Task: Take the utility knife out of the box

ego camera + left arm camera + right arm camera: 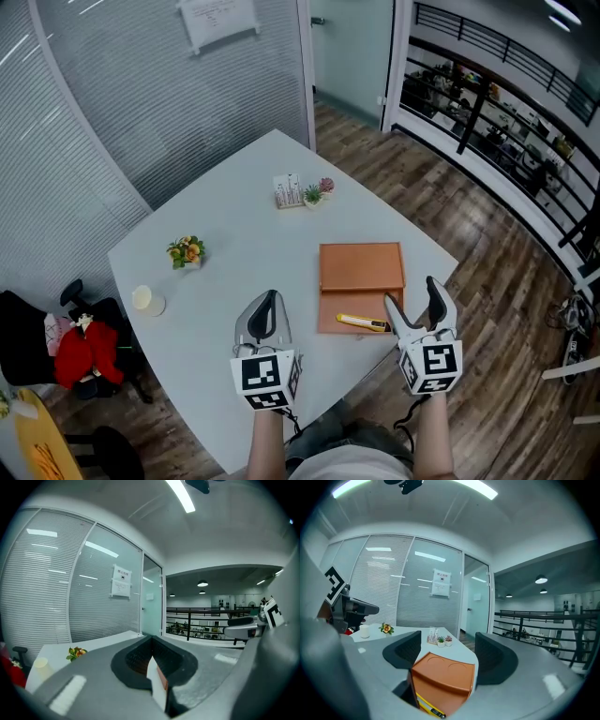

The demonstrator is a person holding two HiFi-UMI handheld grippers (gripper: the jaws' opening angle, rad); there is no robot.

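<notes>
An orange box (361, 284) lies open on the white table (234, 253), its lid folded back flat. A yellow utility knife (364, 323) rests in the near half of the box. My right gripper (412, 295) is open and hovers at the box's near right corner, just right of the knife. In the right gripper view the box (443, 674) and the knife (429, 707) show low between the open jaws of this gripper (447, 658). My left gripper (267, 300) is shut on nothing, left of the box above bare table. The left gripper view shows its jaws (152, 644) closed together.
A small flower pot (186, 251) and a cup (145, 299) stand at the table's left. A card holder (288, 190) and small succulents (318, 192) stand at the far end. A chair with red cloth (84, 352) is left of the table. Wooden floor lies to the right.
</notes>
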